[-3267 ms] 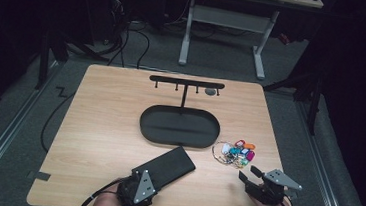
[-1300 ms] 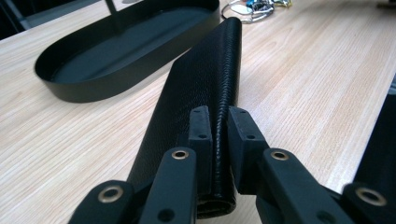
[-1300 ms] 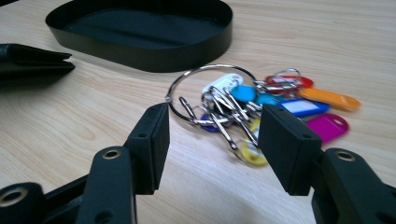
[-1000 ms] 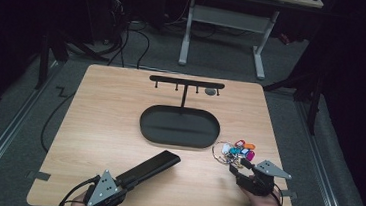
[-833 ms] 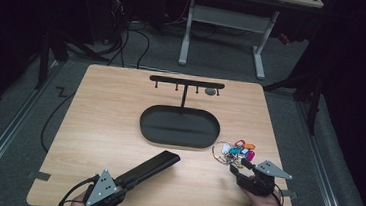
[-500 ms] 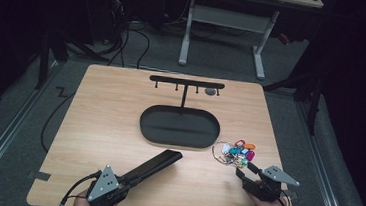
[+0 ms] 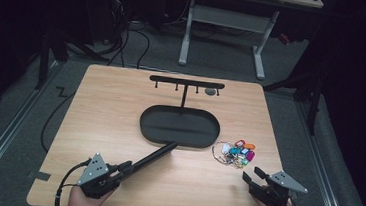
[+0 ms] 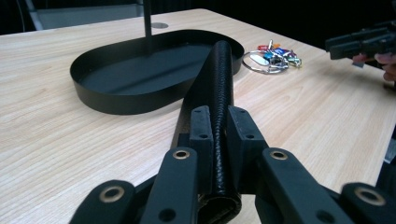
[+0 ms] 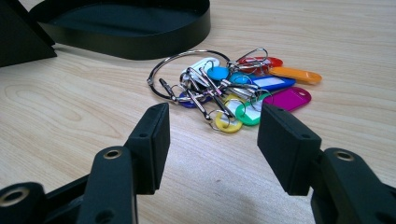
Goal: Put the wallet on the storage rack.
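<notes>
Keys (image 9: 233,93) are lying just ahead of the right hand-held gripper (image 9: 212,140), gaping empty; advancing level should straddle them. Left hand-held gripper (image 8: 219,135) is pinching a black wallet (image 8: 218,88).

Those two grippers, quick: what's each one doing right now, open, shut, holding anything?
Left gripper: shut on the black leather case.
Right gripper: open, holding nothing, aimed at the bunch of keys.

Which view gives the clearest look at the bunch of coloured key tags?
The right gripper view: the bunch of key tags lies close ahead of the open right gripper, each tag and ring distinct. The high view shows it small beside the black oval tray; the left gripper view shows it far off past the tray.
</notes>
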`<state>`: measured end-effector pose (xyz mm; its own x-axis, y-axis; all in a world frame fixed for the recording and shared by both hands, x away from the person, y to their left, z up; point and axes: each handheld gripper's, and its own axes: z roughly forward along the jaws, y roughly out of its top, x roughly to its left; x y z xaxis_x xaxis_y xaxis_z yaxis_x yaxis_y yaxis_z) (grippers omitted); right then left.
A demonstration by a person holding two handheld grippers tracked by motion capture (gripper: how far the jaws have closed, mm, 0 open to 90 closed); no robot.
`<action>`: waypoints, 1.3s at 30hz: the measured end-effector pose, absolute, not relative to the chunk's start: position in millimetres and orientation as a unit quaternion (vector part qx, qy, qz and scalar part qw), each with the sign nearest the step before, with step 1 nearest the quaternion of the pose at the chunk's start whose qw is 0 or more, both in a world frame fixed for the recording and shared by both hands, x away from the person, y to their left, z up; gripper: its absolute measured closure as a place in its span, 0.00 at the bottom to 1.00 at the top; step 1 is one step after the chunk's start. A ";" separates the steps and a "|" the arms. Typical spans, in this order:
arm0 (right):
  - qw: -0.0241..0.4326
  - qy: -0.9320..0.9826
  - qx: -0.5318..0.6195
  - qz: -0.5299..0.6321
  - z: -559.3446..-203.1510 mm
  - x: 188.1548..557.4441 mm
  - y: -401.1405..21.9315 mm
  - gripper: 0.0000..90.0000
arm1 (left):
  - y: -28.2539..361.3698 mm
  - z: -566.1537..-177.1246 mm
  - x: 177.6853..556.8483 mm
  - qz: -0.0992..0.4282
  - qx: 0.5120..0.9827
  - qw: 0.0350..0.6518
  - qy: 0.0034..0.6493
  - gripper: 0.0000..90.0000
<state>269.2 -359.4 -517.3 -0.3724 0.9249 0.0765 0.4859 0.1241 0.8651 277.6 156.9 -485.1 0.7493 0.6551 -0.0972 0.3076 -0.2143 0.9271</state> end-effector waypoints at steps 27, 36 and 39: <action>0.248 0.712 0.495 0.432 -517.9 274.1 -353.7 0.49 | 181.6 -493.3 288.0 0.164 0.734 0.561 0.346 0.85; 0.244 0.714 0.495 0.432 -517.9 275.3 -352.7 0.49 | 179.7 -499.0 289.0 0.162 0.751 0.535 0.352 0.74; 0.243 0.714 0.495 0.431 -518.2 275.5 -352.2 0.49 | 175.9 -499.1 288.4 0.171 0.761 0.522 0.346 0.73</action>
